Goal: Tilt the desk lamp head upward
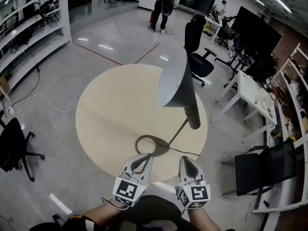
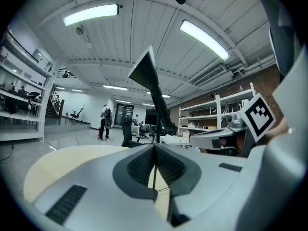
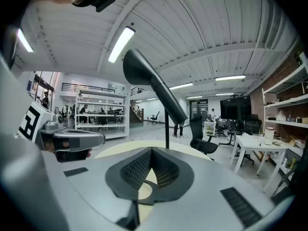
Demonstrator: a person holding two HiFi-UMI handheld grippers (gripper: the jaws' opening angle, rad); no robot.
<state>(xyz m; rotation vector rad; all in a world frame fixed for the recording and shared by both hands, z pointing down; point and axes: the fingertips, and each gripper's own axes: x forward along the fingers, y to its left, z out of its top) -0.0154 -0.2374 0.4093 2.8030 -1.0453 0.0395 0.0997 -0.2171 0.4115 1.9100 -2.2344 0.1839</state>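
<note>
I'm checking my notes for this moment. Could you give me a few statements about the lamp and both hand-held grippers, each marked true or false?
1. The desk lamp stands on a round table. True.
2. The left hand-held gripper grips the lamp head. False: its jaws are together on nothing, low by the table's near edge.
3. The right hand-held gripper is shut and empty. True.
4. The lamp's base is a solid square. False: it is an open ring.
</note>
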